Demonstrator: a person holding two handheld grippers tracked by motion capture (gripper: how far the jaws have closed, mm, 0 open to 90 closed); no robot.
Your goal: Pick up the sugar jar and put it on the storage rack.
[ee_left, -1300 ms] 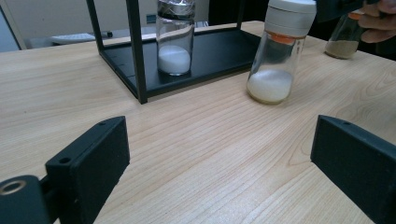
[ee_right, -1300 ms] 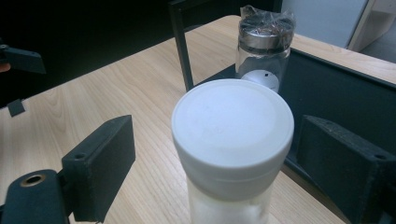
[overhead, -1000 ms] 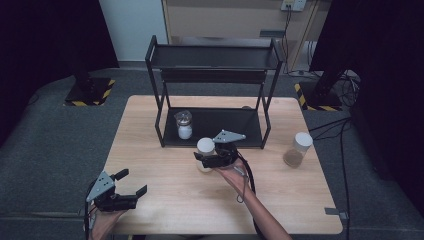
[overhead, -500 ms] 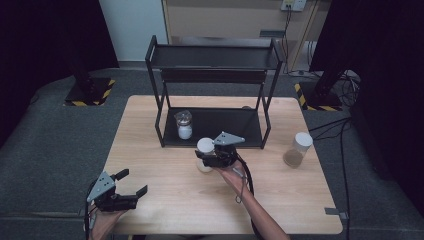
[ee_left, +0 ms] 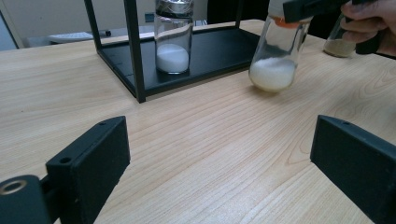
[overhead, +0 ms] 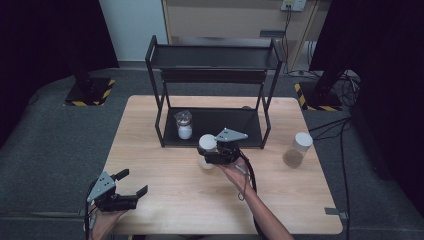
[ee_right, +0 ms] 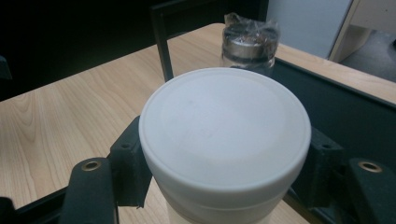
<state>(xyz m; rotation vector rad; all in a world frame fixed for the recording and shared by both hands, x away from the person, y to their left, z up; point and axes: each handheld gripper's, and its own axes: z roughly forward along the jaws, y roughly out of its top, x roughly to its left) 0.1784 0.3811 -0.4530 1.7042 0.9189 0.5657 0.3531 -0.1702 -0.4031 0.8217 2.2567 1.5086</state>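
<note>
A glass jar with a white lid [overhead: 206,142] and white powder in its bottom stands tilted just in front of the black rack [overhead: 215,56]. My right gripper [overhead: 210,152] is shut on it just under the lid. In the right gripper view the lid [ee_right: 224,135] sits between the two black jaws of my right gripper [ee_right: 224,177]. From the left gripper view the same jar [ee_left: 275,70] leans at the upper right. My left gripper [overhead: 132,182] rests open near the table's front left corner. Nothing but bare wood lies between the jaws of my left gripper [ee_left: 219,154].
A second jar with white powder and a metal lid [overhead: 184,125] stands on the rack's bottom shelf [overhead: 225,122], at its left end. A jar of brown powder with a white lid [overhead: 298,150] stands on the table at the right. Cables lie on the floor beyond.
</note>
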